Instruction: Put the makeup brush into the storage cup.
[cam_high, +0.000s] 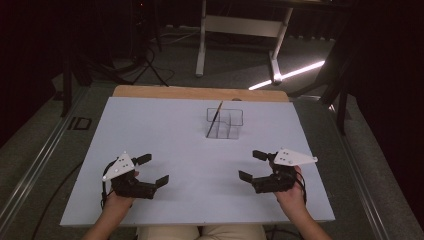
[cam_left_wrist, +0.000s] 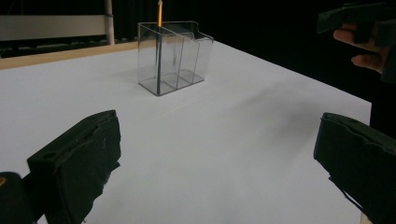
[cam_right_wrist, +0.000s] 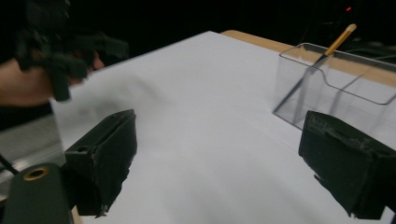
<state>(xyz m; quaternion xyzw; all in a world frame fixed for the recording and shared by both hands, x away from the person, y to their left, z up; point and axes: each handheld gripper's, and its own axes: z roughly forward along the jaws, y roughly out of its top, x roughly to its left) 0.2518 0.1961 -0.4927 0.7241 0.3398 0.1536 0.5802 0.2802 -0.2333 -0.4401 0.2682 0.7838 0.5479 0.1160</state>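
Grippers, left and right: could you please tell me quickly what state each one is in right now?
Left gripper: open, holding nothing, above the white table.
Right gripper: open, holding nothing, above the table.

– How many things are counted on the white table (cam_high: 165, 130)?

– One clear organizer (cam_high: 225, 122) is seen, with one pencil (cam_high: 215, 119) standing in it.

– And the grippers?

– Two are counted: one left gripper (cam_high: 152, 172) and one right gripper (cam_high: 252, 165), each held by one hand.
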